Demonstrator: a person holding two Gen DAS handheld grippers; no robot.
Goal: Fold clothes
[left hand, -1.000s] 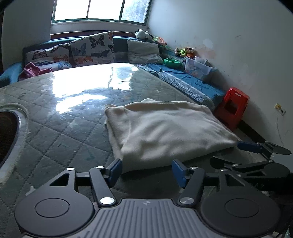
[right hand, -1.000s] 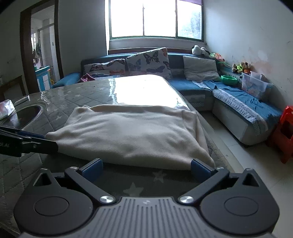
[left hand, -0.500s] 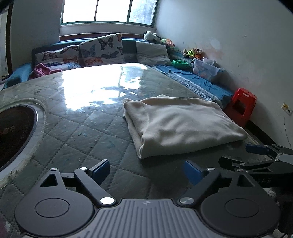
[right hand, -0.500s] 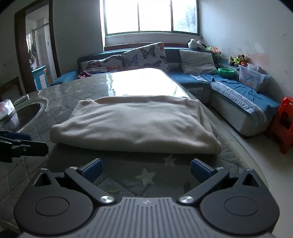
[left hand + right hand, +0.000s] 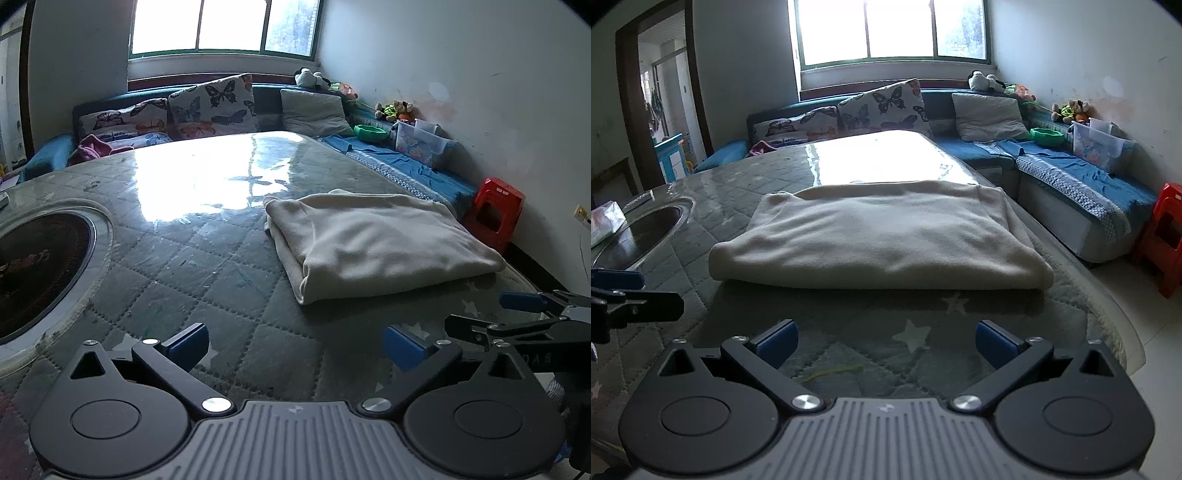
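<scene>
Folded garment [image 5: 879, 240] beyond empty gripper [image 5: 884, 341]

The cloth [image 5: 373, 240] is a cream, soft, fleecy garment, folded into a thick, roughly rectangular bundle of several layers. It lies flat on the quilted green table [image 5: 207, 266], near the table's right edge, well apart from the round dark inset at the left. Its near edge is a rounded fold; the stacked layer edges show along its left side. The top is smooth, with only shallow creases. What kind of garment it is cannot be told, perhaps a sweater.
</scene>
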